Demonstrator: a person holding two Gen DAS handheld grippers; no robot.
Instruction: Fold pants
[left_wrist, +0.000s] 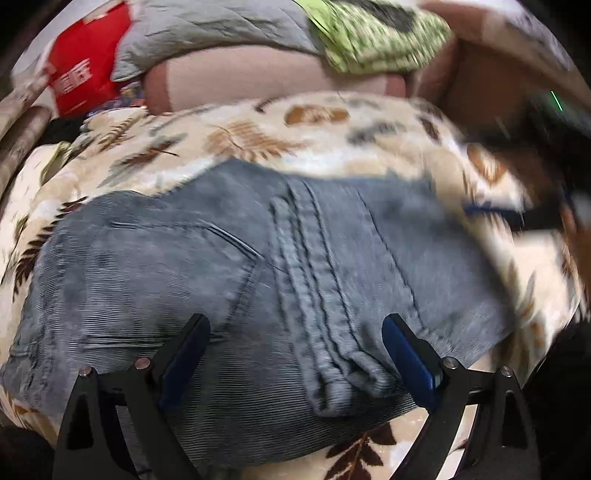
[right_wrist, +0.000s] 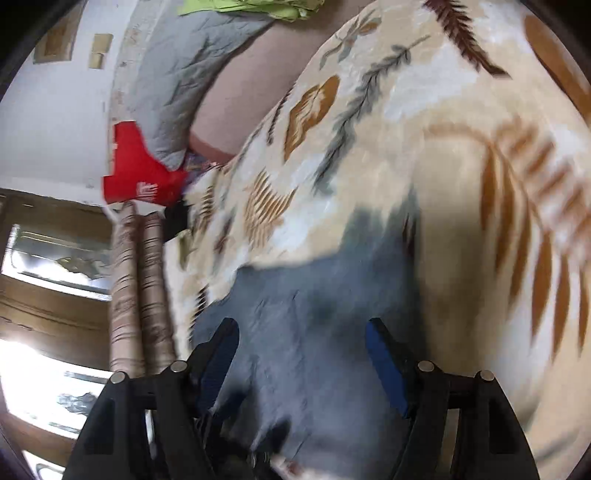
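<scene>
Grey-blue corduroy pants (left_wrist: 229, 266) lie folded on a cream blanket with brown and grey leaf prints (left_wrist: 258, 133). My left gripper (left_wrist: 295, 325) is open, its fingers spread just above the pants' near edge and thick centre seam. My right gripper shows blurred at the right edge of the left wrist view (left_wrist: 543, 214), beside the pants' right side. In the right wrist view my right gripper (right_wrist: 301, 328) is open over the blurred pants (right_wrist: 306, 306), which lie on the blanket (right_wrist: 461, 184).
Behind the blanket lie a pink pillow (left_wrist: 258, 77), a grey quilt (left_wrist: 207, 29), a green patterned cloth (left_wrist: 376, 37) and a red bag (left_wrist: 85, 74). In the right wrist view, two rolled mats (right_wrist: 138, 291) and wooden furniture (right_wrist: 48, 314) stand left of the bed.
</scene>
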